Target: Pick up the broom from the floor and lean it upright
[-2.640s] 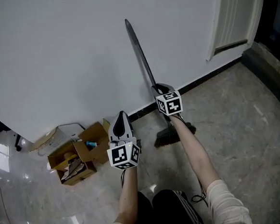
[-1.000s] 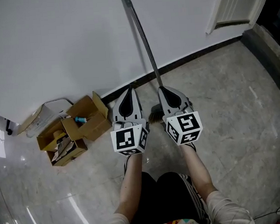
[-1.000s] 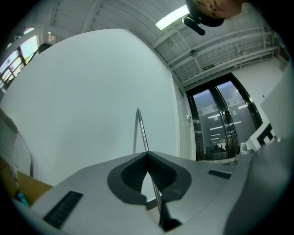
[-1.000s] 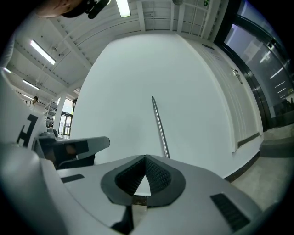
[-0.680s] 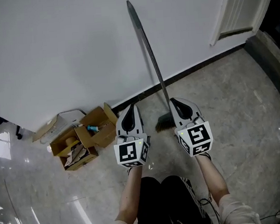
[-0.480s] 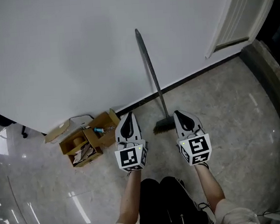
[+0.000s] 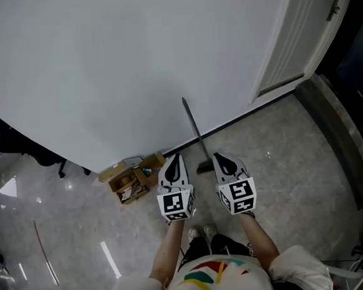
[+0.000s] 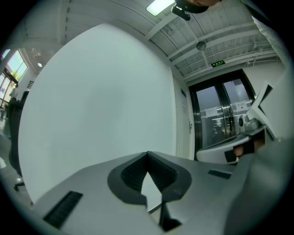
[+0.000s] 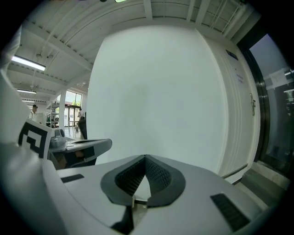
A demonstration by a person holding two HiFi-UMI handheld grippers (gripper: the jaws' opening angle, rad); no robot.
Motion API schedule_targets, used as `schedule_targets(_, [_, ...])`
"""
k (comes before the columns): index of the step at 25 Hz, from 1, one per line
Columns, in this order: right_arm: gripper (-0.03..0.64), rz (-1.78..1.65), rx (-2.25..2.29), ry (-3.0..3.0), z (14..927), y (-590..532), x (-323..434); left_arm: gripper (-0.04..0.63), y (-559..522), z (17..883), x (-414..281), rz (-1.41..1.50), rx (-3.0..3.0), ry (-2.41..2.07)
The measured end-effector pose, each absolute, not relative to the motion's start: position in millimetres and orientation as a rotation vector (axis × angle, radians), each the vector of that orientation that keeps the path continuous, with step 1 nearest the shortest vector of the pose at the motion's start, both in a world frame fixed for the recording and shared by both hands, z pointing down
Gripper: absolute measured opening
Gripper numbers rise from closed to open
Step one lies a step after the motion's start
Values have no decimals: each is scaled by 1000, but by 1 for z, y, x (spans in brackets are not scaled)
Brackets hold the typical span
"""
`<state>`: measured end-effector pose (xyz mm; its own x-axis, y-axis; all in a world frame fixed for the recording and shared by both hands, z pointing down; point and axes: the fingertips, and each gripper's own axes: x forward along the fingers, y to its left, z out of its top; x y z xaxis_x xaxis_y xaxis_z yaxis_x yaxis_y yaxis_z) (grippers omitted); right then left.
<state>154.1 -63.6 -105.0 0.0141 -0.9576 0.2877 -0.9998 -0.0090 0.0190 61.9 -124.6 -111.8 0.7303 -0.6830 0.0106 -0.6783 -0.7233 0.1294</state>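
Observation:
The broom [image 7: 197,140] leans upright against the white wall [image 7: 119,71], its thin grey handle reaching up the wall and its dark head [image 7: 205,167] on the floor by the black baseboard. My left gripper [image 7: 175,157] and right gripper [image 7: 218,156] hover side by side in front of it, one to each side of the head and well above the floor. Neither touches the broom. Both are shut with nothing between the pads, as the left gripper view [image 8: 147,154] and the right gripper view [image 9: 145,157] show.
An open cardboard box [image 7: 132,184] with scraps sits on the floor at the wall, left of the broom. A white door [image 7: 289,39] stands to the right. A dark office chair [image 7: 35,156] is at far left. The person's feet [image 7: 201,233] are below the grippers.
The right gripper has let go of the broom handle. Both grippers and the head view have risen far above the floor; the broom stays leaning on the wall.

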Motion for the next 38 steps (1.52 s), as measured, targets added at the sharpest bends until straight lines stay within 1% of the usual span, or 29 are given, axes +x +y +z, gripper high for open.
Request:
schedule_targets(2, [12,238,2063,-2075,-144,-37,143,44,-94,-153,59,-85,2839,-1075])
schedule_targets(4, [12,187,2050,-2099,-162,-12,137,44,-68,-175,56,-114,2873,-1058])
schedule_targets(8, [12,178,2071,-2111,-160,23,133,44,-37,-178,40,-137,2888,-1066])
schedule_targets(12, [12,228,2094,-2114,-151,48,127,44,-17,-159,28,-92,2879,-1083])
schedule_targets(23, [12,208,2098,-2105,-153,53,130,44,-13,-170,33,-124,2916,-1060])
schedule_targets(38, [12,204,2082,-2099,-142,43,136,44,-28,-158,35,-118,2878,-1080])
